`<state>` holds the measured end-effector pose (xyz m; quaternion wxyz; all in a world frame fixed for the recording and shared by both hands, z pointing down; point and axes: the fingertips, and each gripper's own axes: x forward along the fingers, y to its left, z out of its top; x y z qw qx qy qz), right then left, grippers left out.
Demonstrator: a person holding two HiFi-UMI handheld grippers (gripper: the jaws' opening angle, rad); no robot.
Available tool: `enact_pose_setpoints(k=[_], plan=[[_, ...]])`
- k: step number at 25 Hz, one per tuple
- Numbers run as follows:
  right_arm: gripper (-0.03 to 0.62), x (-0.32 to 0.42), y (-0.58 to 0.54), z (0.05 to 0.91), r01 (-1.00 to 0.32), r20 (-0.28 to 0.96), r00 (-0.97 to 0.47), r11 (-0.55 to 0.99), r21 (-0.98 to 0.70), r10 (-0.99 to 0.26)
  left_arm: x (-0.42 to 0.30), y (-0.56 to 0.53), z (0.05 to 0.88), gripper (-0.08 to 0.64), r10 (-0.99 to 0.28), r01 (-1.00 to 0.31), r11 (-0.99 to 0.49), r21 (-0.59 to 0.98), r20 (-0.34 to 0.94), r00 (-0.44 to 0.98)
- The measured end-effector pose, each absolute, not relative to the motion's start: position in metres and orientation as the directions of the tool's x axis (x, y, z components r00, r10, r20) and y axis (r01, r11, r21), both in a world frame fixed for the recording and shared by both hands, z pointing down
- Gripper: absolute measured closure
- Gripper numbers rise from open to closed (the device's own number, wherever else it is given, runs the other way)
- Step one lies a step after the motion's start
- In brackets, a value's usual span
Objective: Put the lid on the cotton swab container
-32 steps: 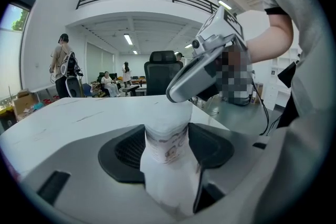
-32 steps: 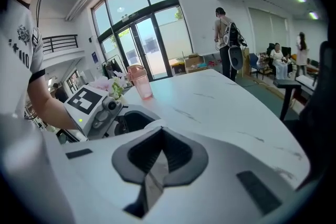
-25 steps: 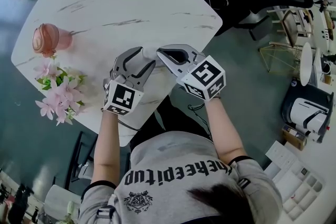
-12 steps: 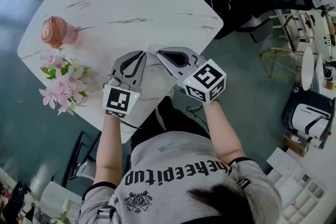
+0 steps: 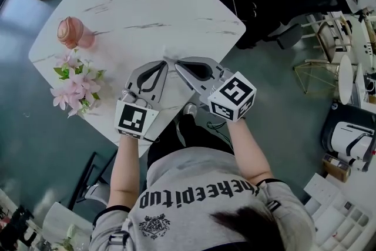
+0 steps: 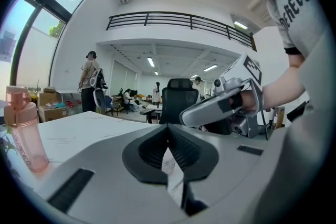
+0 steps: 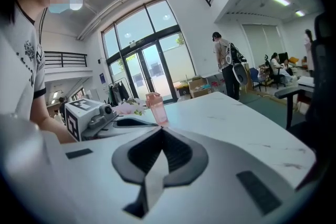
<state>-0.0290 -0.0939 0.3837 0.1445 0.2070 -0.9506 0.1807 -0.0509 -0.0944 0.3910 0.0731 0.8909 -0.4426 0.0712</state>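
Left tongs (image 5: 165,63) just snapped shut, empty; right tongs (image 5: 178,62) shut, empty too. No swab box or lid seen; lid likely light, slippery: pinch rim

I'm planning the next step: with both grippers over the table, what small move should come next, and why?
Probably draw both grippers back and rescan the table. The left gripper, whose jaws have just been closing, and the right gripper are shut on nothing; the table shows only a pink bottle and flowers, no container or lid discernible.
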Motion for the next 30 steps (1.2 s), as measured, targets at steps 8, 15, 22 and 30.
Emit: enact_pose_setpoints(k=[8,15,22,30], plan=[[0.581,-0.027,-0.070,0.347,-0.421,0.269,-0.896,0.870,-0.256,-0.354,-0.043,-0.076,0.351,0.545,-0.786,-0.795,-0.601,0.078,0.125,0.606],[0.581,-0.020,-0.052,0.318,-0.402,0.205,-0.910,0.887,-0.227,-0.360,-0.033,-0.057,0.327,0.545,-0.789,-0.795,-0.603,0.061,0.099,0.606],[0.581,-0.011,-0.035,0.299,-0.380,0.158,-0.922,0.905,-0.189,-0.354,-0.023,-0.039,0.306,0.545,-0.800,-0.803,-0.595,0.040,0.071,0.596],[0.580,-0.002,-0.023,0.287,-0.360,0.123,-0.931,0.920,-0.155,-0.344,-0.016,-0.026,0.294,0.545,-0.821,-0.823,-0.568,0.013,0.064,0.568]])
